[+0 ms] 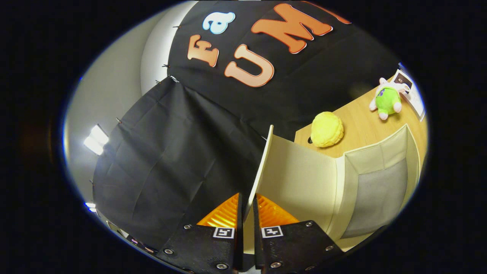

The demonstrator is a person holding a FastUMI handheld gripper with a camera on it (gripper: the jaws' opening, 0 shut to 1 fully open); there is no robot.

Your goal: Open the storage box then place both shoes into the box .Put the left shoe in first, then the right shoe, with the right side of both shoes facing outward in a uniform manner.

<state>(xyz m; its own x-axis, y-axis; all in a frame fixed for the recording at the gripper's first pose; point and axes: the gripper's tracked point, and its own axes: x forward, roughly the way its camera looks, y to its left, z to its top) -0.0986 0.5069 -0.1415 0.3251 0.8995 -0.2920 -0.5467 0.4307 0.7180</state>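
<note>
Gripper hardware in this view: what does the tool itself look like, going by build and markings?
The gripper has two wedge-shaped fingers with ribbed faces, tapering forward. Each sits on a black, flat, angular mount plate fixed with round silver screws. Each plate carries a small square black-and-white fiducial tag near the finger's base. No cables are visible.

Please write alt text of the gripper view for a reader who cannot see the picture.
The hand-held gripper is shut on the edge of the storage box's cream lid, which is swung open. Beyond it, a yellow plush toy and a green plush toy lie on the wooden table.
</note>
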